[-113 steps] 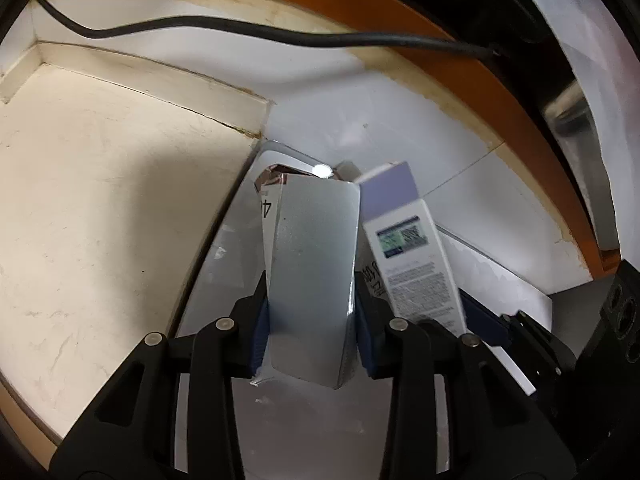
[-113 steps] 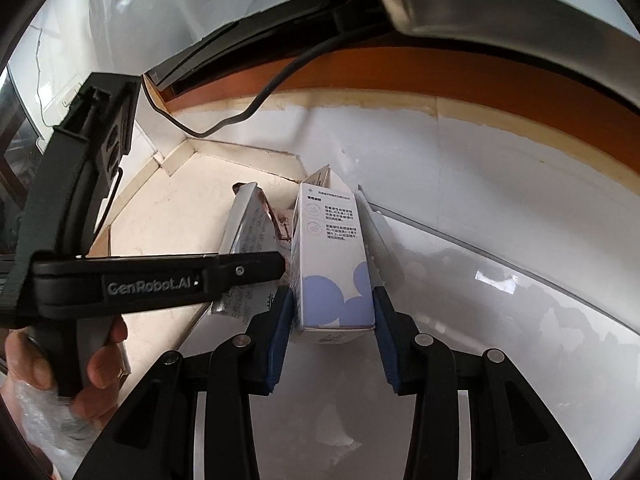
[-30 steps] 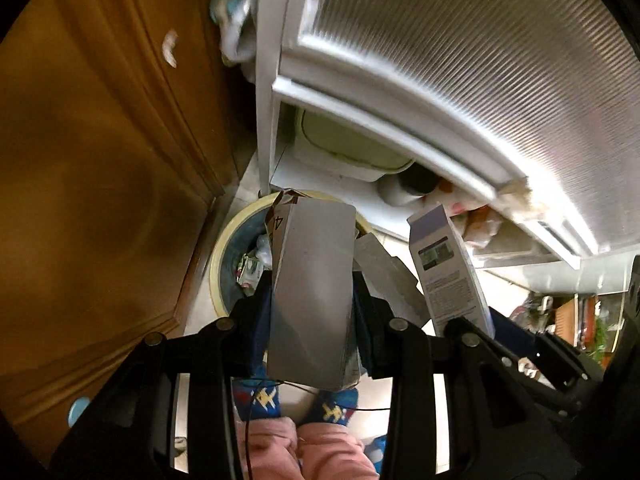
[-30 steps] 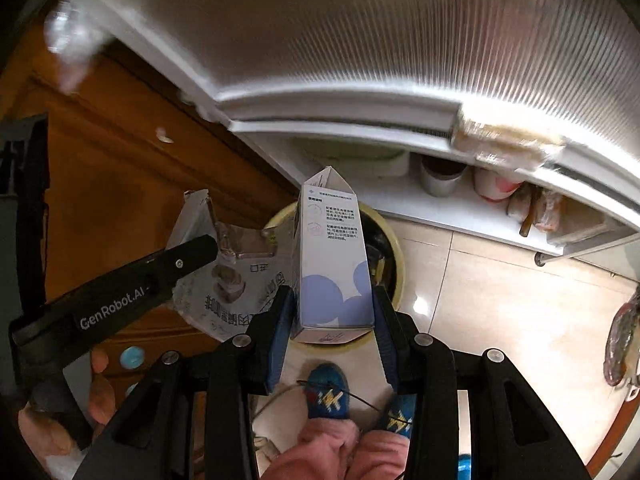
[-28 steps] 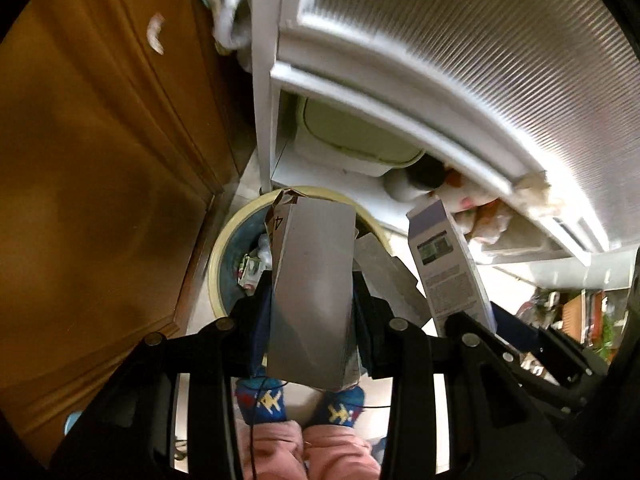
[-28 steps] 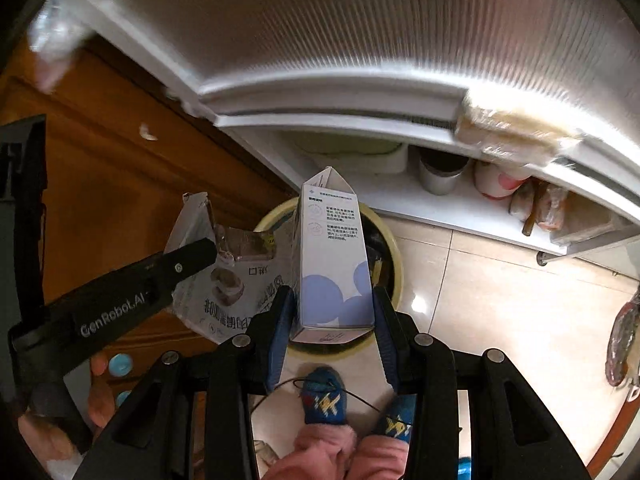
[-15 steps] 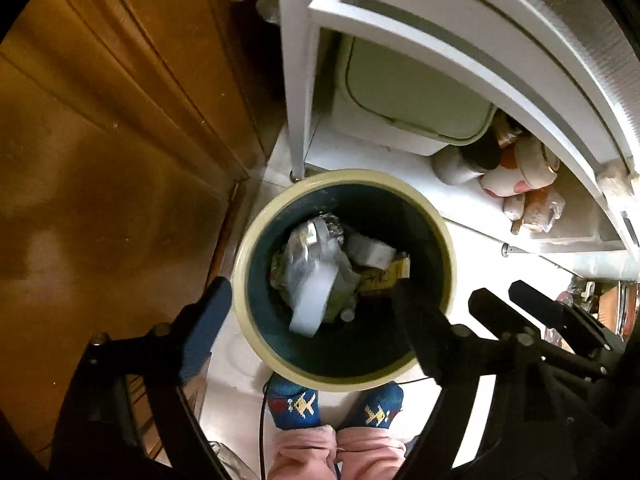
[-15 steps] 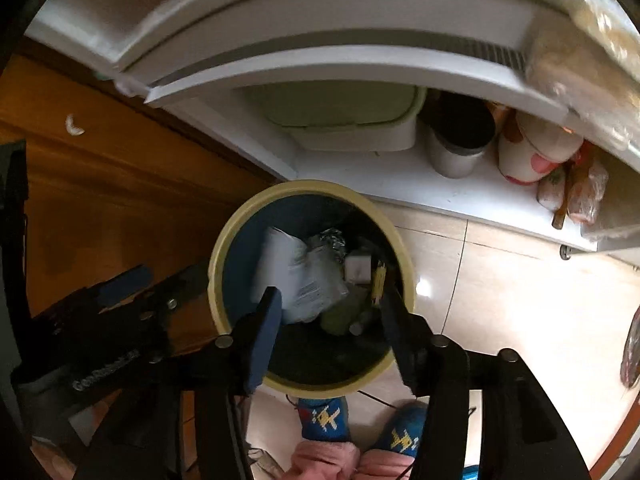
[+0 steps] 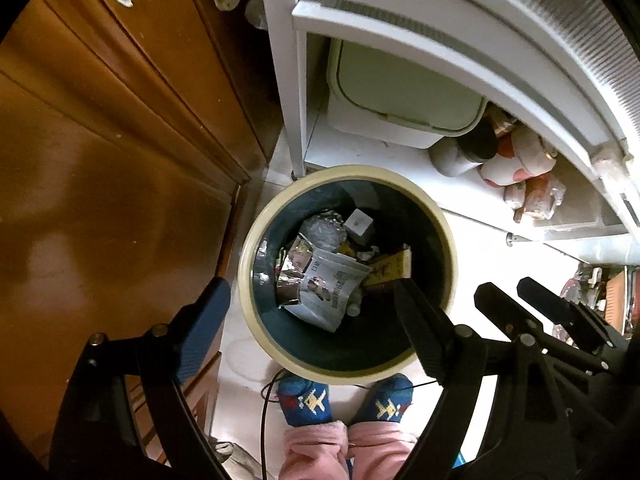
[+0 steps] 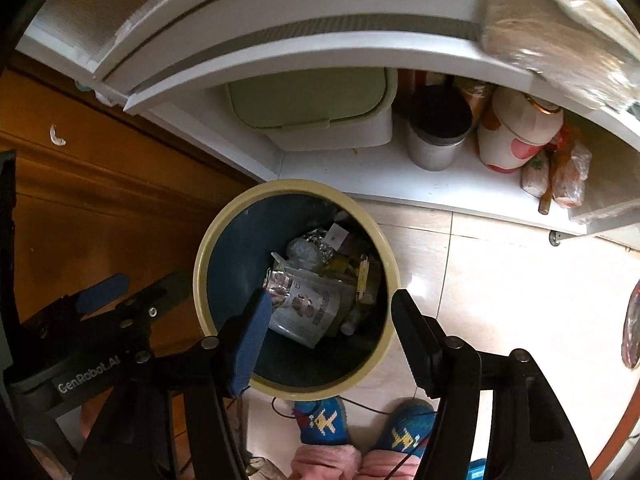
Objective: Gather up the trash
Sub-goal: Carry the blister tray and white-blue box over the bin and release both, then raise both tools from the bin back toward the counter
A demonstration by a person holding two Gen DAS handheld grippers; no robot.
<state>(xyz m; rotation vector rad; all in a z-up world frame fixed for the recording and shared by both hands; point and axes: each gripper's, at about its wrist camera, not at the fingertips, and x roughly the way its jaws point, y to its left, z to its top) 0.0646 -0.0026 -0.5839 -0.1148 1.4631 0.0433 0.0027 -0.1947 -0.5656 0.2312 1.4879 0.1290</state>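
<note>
Both grippers hang over the round bin, the left gripper spread wide and empty, the right gripper with its jaws opening and nothing between them. The printed packet lies among the rubbish inside. Lifting straight up, clear of the rim, looks the tidy way out.

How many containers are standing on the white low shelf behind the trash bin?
3 clearly: a green-lidded white box at the left, a dark-topped metal canister in the middle, a white jar with red spots at the right. Wrapped packets beside it may hide more.
</note>
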